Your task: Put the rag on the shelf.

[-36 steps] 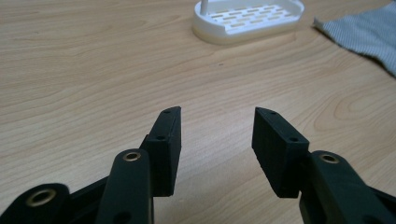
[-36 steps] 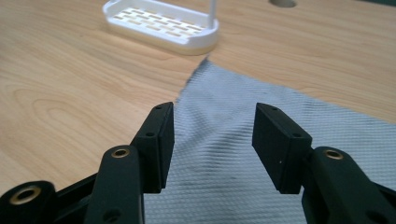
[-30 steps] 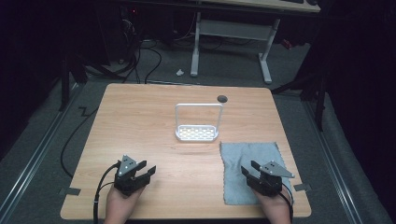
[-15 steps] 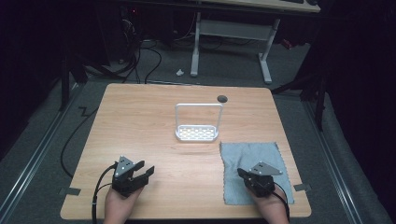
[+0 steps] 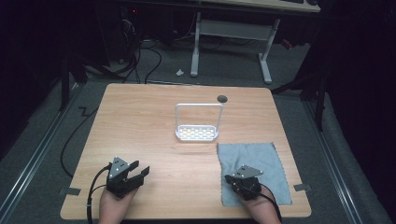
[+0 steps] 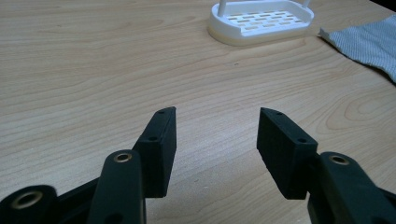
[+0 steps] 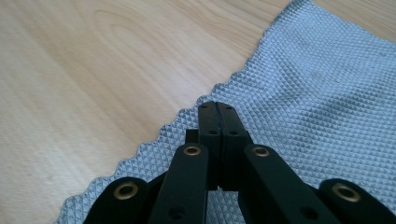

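Observation:
A grey waffle-weave cloth (image 5: 261, 156) lies flat on the wooden table's (image 5: 154, 126) near right part. My right gripper (image 5: 229, 179) is at the cloth's left edge; in the right gripper view its jaws are pressed together with their tips (image 7: 217, 106) down on the cloth (image 7: 322, 79), just inside the zigzag edge. Any pinched fabric is hidden by the tips. My left gripper (image 5: 141, 171) rests at the near left of the table, open, with nothing between its fingers (image 6: 161, 135). Its camera looks toward a white slotted rack (image 6: 261, 21) and the cloth's corner (image 6: 369, 42).
The white rack (image 5: 197, 134) with a tall loop handle stands at mid-table, just beyond the cloth's far left corner. A round cable hole (image 5: 222, 98) sits near the far edge. Bare wood lies between the two grippers and left of the rack.
My right gripper has slid left and nearer, from over the cloth to its left edge, and its jaws have come together. The left gripper has barely moved.

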Available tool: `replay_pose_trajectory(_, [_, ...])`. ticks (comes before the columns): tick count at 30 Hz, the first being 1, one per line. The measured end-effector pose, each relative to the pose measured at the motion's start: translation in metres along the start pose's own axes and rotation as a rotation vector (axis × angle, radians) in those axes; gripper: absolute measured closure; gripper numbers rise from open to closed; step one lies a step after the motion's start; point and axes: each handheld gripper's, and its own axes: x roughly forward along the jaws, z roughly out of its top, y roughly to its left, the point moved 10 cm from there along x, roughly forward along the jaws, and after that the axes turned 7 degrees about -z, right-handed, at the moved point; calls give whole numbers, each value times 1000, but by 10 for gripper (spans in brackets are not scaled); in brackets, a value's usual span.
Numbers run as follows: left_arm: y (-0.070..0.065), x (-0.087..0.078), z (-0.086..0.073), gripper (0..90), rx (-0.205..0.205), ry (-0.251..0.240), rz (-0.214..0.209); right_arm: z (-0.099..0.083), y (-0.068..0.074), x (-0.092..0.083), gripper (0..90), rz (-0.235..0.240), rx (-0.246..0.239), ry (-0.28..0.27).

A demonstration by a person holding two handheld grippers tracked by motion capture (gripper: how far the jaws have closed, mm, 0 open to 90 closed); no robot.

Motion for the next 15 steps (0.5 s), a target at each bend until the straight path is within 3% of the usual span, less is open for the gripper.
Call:
replay_pose_trajectory(4, [-5,1,-1,478,6,3,-9,8,24,3,900,42,-54,-10])
replay_pose_trajectory(8, [-20,5,-2,478,27,19,-37,18,51,8,900,105,-115,-23])
replay_pose_trajectory(10, [-31,9,-3,477,46,31,-61,24,58,6,900,148,-102,-44])
replay_pose_trajectory(12, [-44,15,-6,471,79,46,-81,32,44,-4,900,127,-41,-103])
replay_pose_trajectory(15, [-62,26,-9,466,120,71,-106,30,9,-18,900,33,24,-157])
